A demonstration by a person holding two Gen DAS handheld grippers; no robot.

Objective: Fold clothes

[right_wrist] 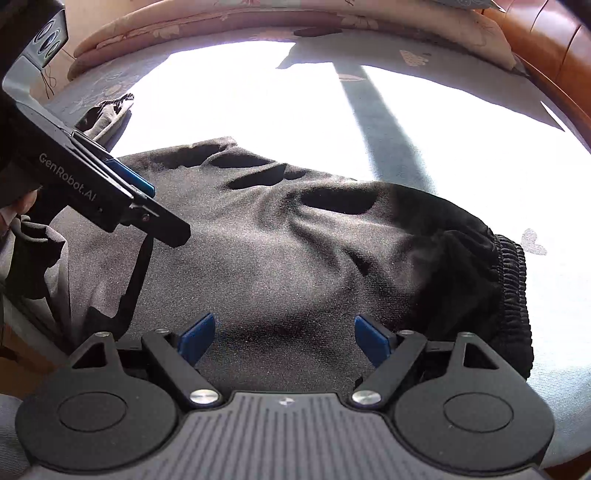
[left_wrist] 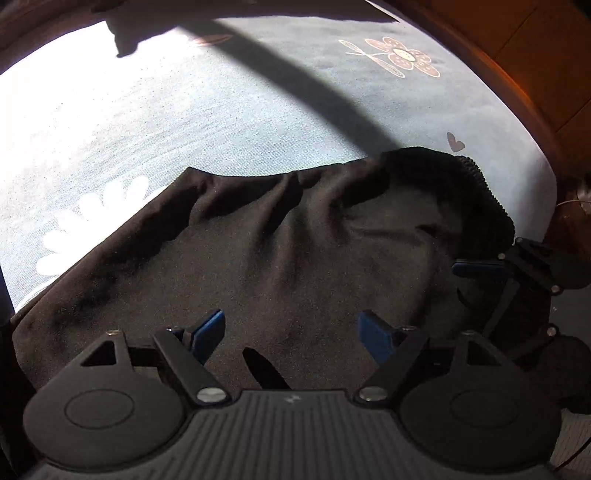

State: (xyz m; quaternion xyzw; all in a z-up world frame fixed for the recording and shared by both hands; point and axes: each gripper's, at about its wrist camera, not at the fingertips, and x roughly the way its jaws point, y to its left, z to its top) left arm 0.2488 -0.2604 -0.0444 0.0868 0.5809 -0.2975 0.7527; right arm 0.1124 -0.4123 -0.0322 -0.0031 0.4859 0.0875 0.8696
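Observation:
A dark, wrinkled garment [left_wrist: 288, 251] lies on a pale blue flowered sheet [left_wrist: 147, 122], its ribbed elastic band [left_wrist: 484, 192] at the right end. My left gripper [left_wrist: 293, 332] hovers over the cloth, blue pads wide apart, nothing between them. The right gripper's blue pad and black linkage [left_wrist: 480, 267] show at the right edge of the left wrist view. In the right wrist view the same garment [right_wrist: 280, 251] fills the middle, its elastic band [right_wrist: 513, 291] at the right. My right gripper [right_wrist: 284, 336] is open above it, holding nothing. The left gripper's body [right_wrist: 92, 188] reaches in from the left.
The sheet [right_wrist: 443, 122] is brightly sunlit, crossed by a dark shadow stripe. A wooden bed frame [right_wrist: 546, 48] curves along the far right. A pink flowered quilt [right_wrist: 229, 18] lies along the back. A grey cloth piece [right_wrist: 107, 114] sits at the far left.

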